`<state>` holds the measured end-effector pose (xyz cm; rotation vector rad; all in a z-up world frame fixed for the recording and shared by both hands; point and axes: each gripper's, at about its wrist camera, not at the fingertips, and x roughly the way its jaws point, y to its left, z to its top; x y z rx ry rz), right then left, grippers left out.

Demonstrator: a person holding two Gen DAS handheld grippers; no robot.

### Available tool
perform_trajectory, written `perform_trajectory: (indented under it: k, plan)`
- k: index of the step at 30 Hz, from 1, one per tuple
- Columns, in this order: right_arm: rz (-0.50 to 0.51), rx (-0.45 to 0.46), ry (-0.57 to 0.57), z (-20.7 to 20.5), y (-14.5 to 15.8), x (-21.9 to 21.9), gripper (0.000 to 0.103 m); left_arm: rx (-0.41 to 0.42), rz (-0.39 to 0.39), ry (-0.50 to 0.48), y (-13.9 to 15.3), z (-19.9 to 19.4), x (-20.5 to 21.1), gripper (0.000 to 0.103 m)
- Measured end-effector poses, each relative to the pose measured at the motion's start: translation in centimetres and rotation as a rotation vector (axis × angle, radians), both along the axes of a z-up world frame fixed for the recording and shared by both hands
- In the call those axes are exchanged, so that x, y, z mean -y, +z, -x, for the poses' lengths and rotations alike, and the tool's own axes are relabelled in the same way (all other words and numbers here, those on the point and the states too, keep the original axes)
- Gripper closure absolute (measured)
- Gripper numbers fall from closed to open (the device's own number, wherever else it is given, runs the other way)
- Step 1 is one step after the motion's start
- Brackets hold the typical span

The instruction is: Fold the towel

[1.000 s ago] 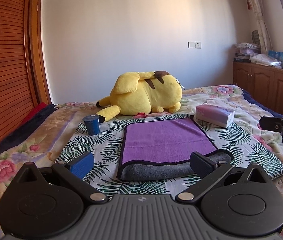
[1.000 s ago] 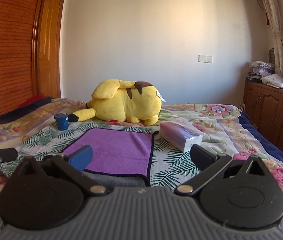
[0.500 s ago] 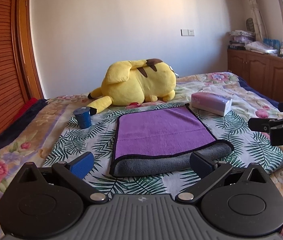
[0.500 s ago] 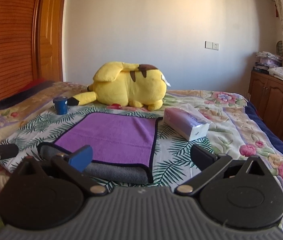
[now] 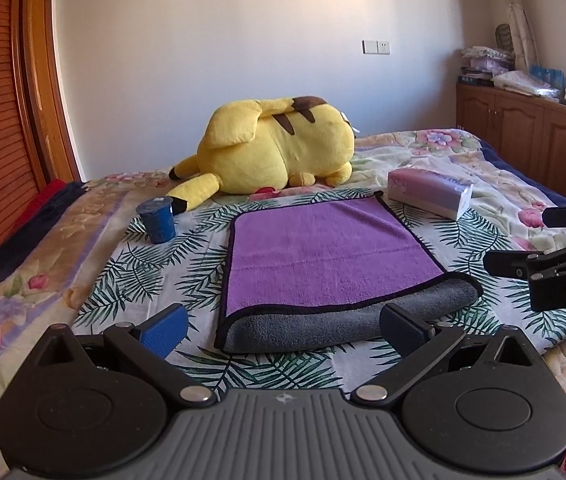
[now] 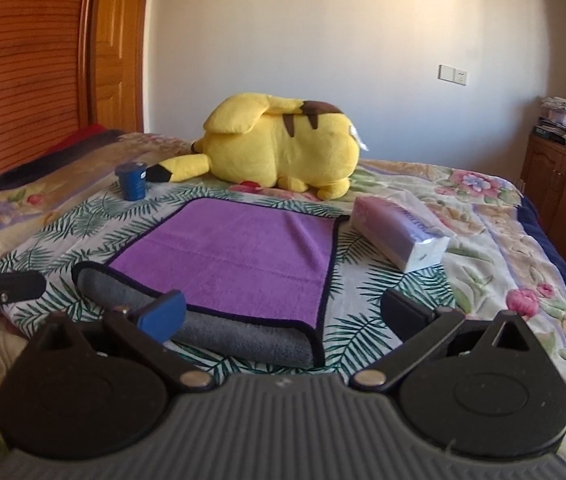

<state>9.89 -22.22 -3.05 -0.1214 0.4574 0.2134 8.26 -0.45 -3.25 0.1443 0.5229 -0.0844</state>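
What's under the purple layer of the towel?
A grey layer of the same towel shows along its near edge, lying on the leaf-print sheet. Anything between the layers is hidden.

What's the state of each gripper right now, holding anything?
Left gripper: open, holding nothing, just short of the towel.
Right gripper: open, holding nothing, at the towel's near edge.

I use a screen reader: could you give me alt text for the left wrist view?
A purple towel, folded once with its grey underside showing at the near edge, lies on a leaf-print bedspread before the open, empty left gripper. Behind it are a yellow plush, blue cup and tissue pack.
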Motion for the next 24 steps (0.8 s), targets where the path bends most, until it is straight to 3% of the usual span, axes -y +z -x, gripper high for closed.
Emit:
perform_trajectory:
  k: [21,24]
  plan:
    - [0.004,-0.095,0.032,-4.6,-1.9,-0.3,0.001,-0.048,0.011,-0.003,-1.4,-5.0,-1.8,0.016]
    - [0.003,-0.113,0.035,-5.2,-2.2,-0.2,0.01,-0.051,0.021,-0.004,-1.5,-5.6,-2.3,0.016]
